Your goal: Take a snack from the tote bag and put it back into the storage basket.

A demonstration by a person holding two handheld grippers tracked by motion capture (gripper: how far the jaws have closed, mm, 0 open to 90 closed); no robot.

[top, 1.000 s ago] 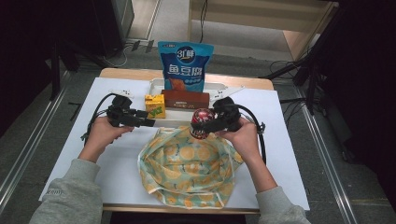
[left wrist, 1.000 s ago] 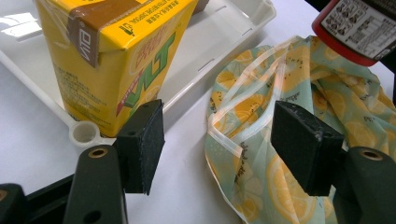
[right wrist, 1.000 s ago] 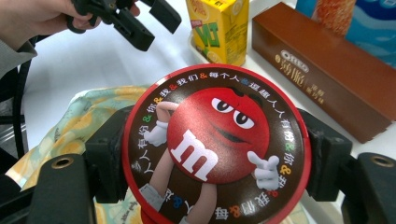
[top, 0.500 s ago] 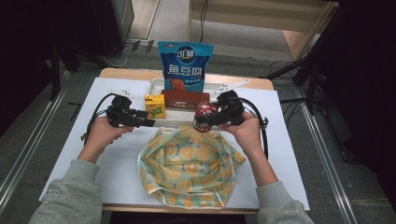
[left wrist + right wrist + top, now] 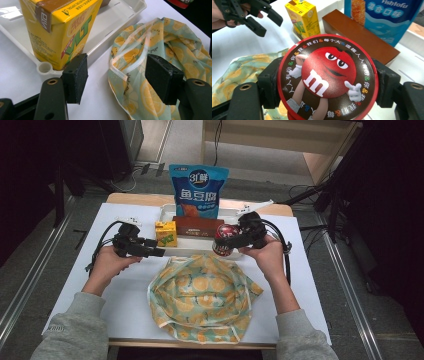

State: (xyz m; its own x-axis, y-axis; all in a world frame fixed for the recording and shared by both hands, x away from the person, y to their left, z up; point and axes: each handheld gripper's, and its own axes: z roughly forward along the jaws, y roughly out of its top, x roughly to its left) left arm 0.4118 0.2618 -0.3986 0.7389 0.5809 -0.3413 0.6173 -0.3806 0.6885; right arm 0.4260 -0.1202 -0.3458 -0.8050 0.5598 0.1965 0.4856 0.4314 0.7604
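right hand-held gripper [image 5: 231, 241] clamps the candy tub [image 5: 223, 240] just above the tray's near rim [image 5: 192, 252]; lower it straight into the fabric bag [image 5: 202, 297]. left hand-held gripper [image 5: 159, 252] gapes, holding nothing.

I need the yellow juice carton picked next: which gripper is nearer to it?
Left. The left gripper, jaws open, sits just beside the yellow juice carton in the white tray. The right gripper, clamping the M&M's tub, is farther off across the tray.
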